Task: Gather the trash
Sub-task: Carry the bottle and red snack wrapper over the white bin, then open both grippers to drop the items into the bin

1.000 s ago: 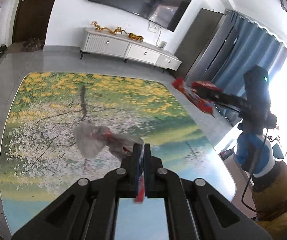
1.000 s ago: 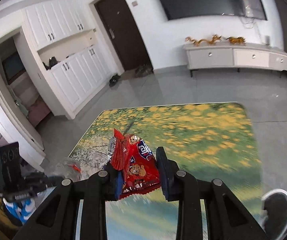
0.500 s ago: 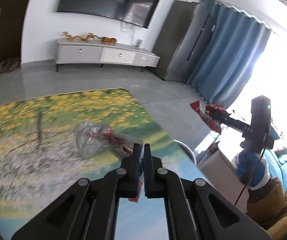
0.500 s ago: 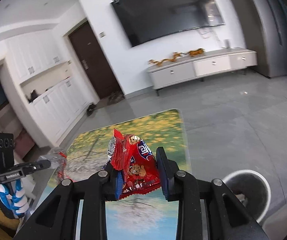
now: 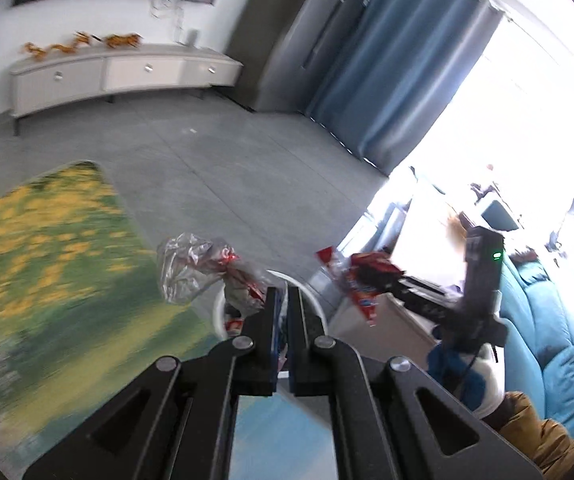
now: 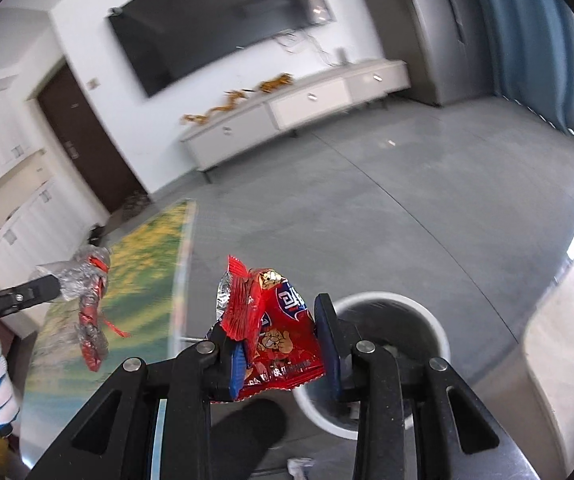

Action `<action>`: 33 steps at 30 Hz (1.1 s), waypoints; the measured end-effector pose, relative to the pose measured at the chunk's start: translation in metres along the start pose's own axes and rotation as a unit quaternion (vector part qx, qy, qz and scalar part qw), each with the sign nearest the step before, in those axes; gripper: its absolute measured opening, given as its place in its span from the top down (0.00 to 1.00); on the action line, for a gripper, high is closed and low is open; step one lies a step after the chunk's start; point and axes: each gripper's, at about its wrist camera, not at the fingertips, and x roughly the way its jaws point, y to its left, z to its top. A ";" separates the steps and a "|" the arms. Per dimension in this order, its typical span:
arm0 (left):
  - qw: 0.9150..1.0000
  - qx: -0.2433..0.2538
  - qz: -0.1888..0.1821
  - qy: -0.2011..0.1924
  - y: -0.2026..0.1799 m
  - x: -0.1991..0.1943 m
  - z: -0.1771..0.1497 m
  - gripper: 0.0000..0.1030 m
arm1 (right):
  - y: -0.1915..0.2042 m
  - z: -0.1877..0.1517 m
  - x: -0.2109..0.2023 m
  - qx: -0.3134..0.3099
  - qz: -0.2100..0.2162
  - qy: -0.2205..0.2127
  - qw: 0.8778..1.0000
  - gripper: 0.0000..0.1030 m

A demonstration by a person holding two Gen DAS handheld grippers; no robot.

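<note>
- Two grippers carry trash: left gripper (image 5: 282,300) pinches a crumpled clear wrapper (image 5: 191,268) tight; right gripper (image 6: 283,340), part-open, clamps a red snack packet (image 6: 277,332).
- White bin (image 6: 439,328) sits at 3 o'clock of the packet.
- Risk: releasing early drops the light packet beside the rim.

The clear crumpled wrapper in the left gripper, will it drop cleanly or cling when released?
The clear wrapper looks thin and floppy, dangling limp from the left gripper. Probably very light, so it may flutter or cling rather than fall straight into the white bin.
</note>
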 end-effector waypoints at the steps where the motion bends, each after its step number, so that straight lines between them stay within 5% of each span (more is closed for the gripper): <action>1: 1.000 0.002 -0.005 0.008 -0.004 0.014 0.003 0.98 | -0.009 -0.001 0.004 0.007 -0.005 0.004 1.000 0.70; 9: 0.998 -0.012 -0.021 0.061 -0.011 0.114 0.010 0.96 | -0.062 -0.016 0.050 0.038 -0.041 0.043 0.998 0.63; 17: 0.996 -0.029 -0.022 0.086 -0.010 0.164 0.011 0.96 | -0.084 -0.026 0.077 0.057 -0.052 0.064 0.995 0.57; 21: 0.995 -0.038 -0.028 0.089 -0.007 0.169 0.008 0.90 | -0.090 -0.030 0.081 0.062 -0.063 0.068 0.994 0.52; 25: 0.996 -0.041 -0.021 0.074 -0.005 0.158 0.007 0.64 | -0.090 -0.028 0.085 0.064 -0.070 0.071 0.993 0.49; 33: 0.998 -0.005 0.063 0.006 -0.011 0.097 0.005 0.57 | -0.063 -0.018 0.055 0.051 -0.084 0.043 0.994 0.31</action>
